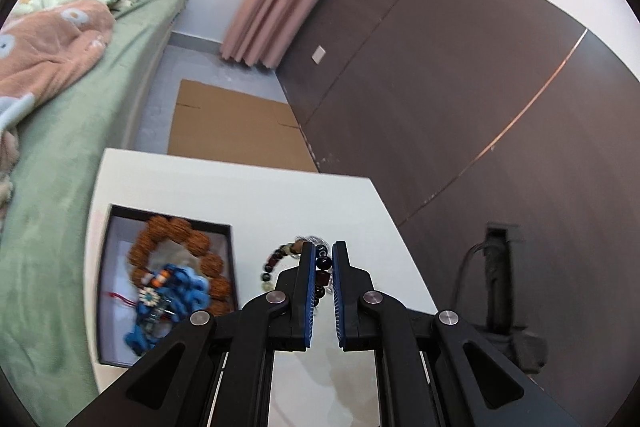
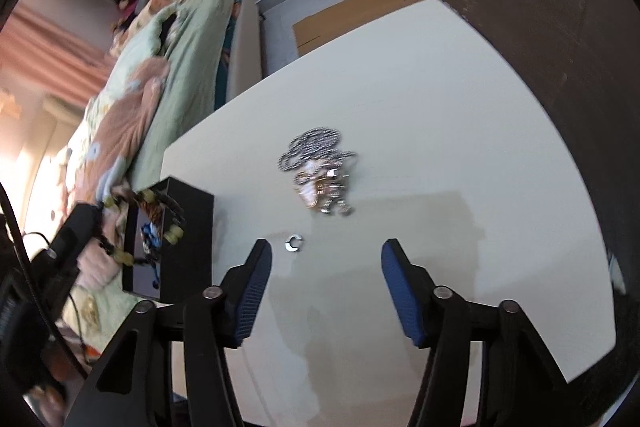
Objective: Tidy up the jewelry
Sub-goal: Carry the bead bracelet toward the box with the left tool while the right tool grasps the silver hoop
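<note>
The left tongs [image 1: 323,259] pinch a bead bracelet [image 1: 280,259] just right of the box [image 1: 226,247], while the right tongs [image 2: 326,255] gape wide.

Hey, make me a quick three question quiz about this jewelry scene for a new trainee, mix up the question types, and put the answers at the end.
1. True or false: the left gripper is shut on a beaded bracelet.
2. Multiple choice: what lies on the white table nearest the open right gripper? A) a small silver ring B) a watch C) a blue comb
3. Fill in: the brown bead bracelet and the blue ornament lie inside the black ____.

Key: 1 true; 2 A; 3 box.
</note>
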Demonstrator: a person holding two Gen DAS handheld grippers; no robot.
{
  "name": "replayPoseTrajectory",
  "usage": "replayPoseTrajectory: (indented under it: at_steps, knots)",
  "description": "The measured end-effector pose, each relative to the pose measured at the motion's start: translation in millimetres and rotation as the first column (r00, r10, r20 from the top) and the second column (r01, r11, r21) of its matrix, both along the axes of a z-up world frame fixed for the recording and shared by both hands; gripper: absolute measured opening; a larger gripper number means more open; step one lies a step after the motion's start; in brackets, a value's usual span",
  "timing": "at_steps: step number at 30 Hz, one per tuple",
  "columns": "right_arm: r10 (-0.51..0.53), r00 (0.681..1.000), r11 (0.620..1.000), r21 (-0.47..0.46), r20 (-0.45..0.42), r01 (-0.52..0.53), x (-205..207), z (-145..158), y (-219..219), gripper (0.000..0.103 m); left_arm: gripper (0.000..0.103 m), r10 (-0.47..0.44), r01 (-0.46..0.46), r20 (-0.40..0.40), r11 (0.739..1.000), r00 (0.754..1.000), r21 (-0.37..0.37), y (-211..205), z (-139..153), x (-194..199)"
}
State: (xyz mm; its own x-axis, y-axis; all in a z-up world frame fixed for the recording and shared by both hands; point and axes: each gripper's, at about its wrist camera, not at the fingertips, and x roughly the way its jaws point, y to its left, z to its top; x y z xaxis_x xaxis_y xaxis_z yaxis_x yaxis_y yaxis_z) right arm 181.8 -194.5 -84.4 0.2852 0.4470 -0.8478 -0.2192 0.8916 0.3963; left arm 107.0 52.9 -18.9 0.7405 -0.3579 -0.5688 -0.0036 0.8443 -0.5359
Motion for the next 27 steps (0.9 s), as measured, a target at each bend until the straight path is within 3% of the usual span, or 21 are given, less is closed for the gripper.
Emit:
replayPoseTrajectory:
  at_steps: [12,15,18,19,27]
  knots:
    - [0.129,0.991,0.957,-0.265,0.026,-0.118,5.7,-23.6,63.9,0.052,0.008,0.06,-0.061,0.013,0.998,0.998,0.018,36.3,6.1,-9.8]
    - [0.155,0.986,0.936,-0.328,0.057,-0.128,3.1,-24.9,73.8,0.047,0.008,0.076,-0.076,0.011,0.997,0.997,0.018,43.6,5.6,-11.4]
    - [0.159,0.984,0.918,-0.378,0.075,-0.12,-1.2,-24.6,76.3,0.028,0.008,0.089,-0.089,0.004,0.996,0.996,0.029,46.8,4.6,-11.8]
    - [0.162,0.984,0.913,-0.389,0.078,-0.119,-2.3,-24.1,75.8,0.015,0.008,0.092,-0.092,0.002,0.995,0.996,0.034,47.4,3.9,-12.0]
    - [0.133,0.99,0.95,-0.289,0.043,-0.115,-0.9,-19.6,56.5,0.014,0.008,0.091,-0.089,-0.04,0.994,0.995,0.059,44.5,-7.1,-8.5]
